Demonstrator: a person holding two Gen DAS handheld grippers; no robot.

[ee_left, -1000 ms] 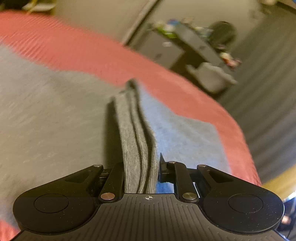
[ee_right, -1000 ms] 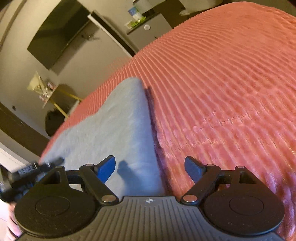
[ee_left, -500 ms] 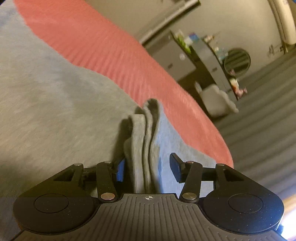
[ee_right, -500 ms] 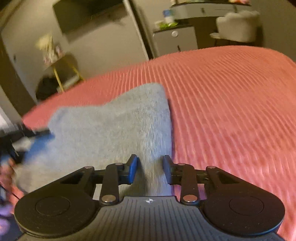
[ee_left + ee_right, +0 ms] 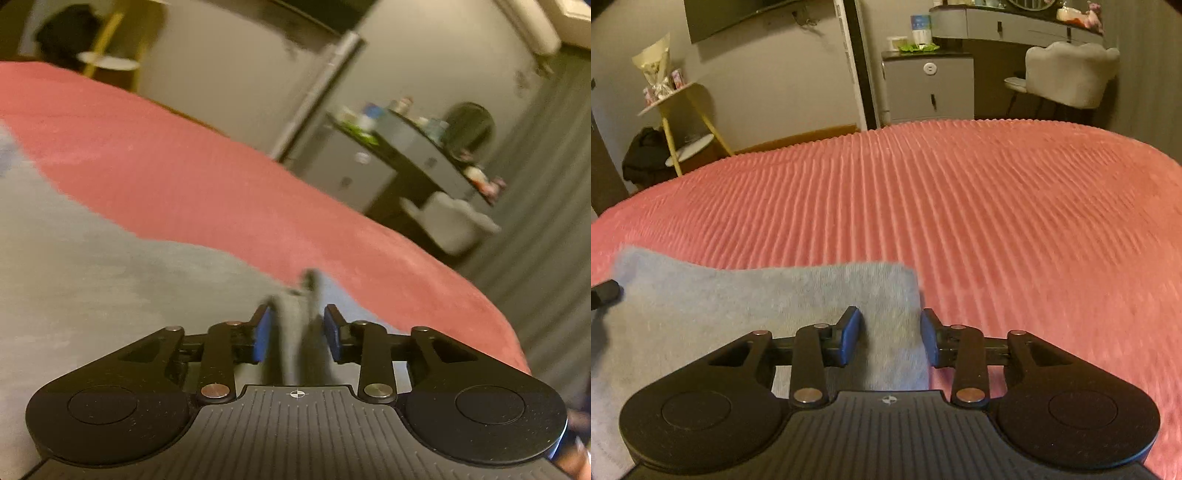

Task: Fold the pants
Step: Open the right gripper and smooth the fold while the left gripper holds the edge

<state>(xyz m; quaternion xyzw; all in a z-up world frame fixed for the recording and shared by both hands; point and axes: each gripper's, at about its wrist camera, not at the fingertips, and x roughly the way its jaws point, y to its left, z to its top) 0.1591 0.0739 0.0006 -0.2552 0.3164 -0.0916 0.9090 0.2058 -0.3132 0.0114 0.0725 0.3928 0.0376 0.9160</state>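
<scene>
Pants (image 5: 746,314), grey knit, lie flat on the pink ribbed bedspread (image 5: 997,221); we use that bedspread as our landmark. In the right wrist view the cloth covers the near left part of the bedspread, with its far right corner just ahead of the gripper.

Right gripper (image 5: 890,338): jaws spread, blue pads set apart on either side of the pants' right edge. We see cloth between the pads but no pinch; the right pad sits at the line where grey meets pink.

Left gripper (image 5: 295,336): jaws parted too. A bunched, upright fold of the pants (image 5: 291,332) stands between the blue pads; the view is blurred, and we cannot tell whether either pad touches it. The rest of the pants spreads out to the left of this gripper.

Beyond the far edge of the bedspread: a grey cabinet (image 5: 929,88), a pale upholstered chair (image 5: 1067,74), a yellow-legged stand (image 5: 679,122).

At the left edge of the right wrist view, a black tip of the other gripper rests on the cloth.
</scene>
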